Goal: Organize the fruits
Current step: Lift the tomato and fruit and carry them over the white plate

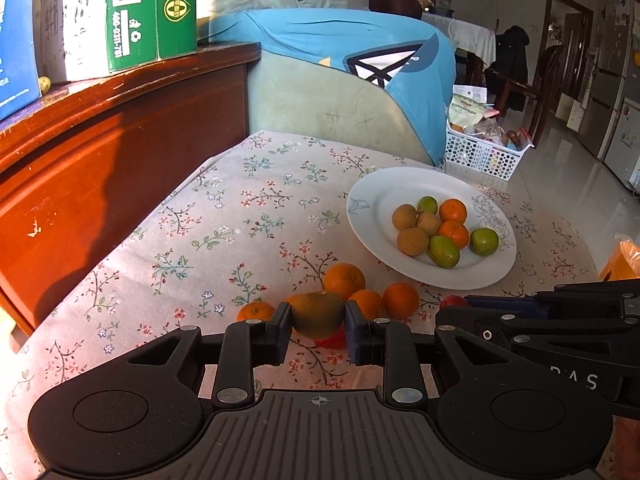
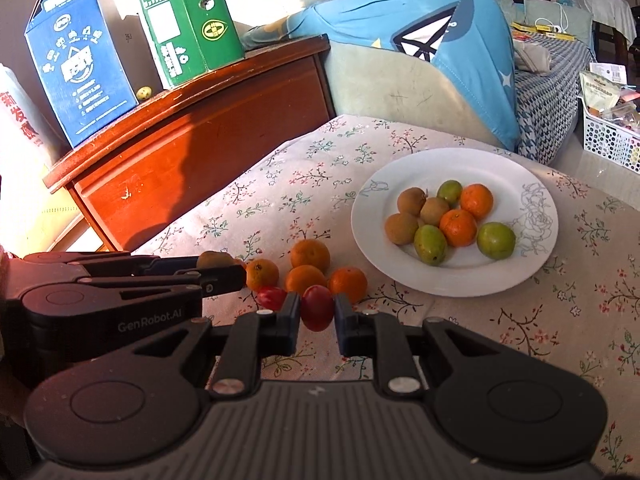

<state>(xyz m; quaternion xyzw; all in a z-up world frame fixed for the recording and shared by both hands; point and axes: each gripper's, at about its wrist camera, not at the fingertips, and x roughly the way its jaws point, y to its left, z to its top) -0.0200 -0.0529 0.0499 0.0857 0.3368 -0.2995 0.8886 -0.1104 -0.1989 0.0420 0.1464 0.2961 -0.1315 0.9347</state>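
My left gripper [image 1: 318, 318] is shut on a green-brown fruit [image 1: 318, 306], held just above the floral cloth. From the right wrist view, this gripper [image 2: 230, 270] reaches in from the left with the fruit [image 2: 214, 259] between its tips. My right gripper [image 2: 317, 316] is shut on a small red fruit [image 2: 317, 306]; from the left wrist view it [image 1: 452, 306] shows at the right edge. Several oranges [image 2: 310, 255] and another red fruit [image 2: 271, 297] lie on the cloth below. Ahead to the right, a white plate [image 2: 372, 224] [image 1: 376, 216] holds several orange, green and brown fruits.
A red-brown wooden cabinet [image 2: 192, 148] stands at the left, with a green box [image 2: 188, 20] and a blue box [image 2: 80, 64] on top. A sofa under a blue cover [image 1: 340, 40] is behind. A white basket [image 1: 480, 152] sits on the floor, far right.
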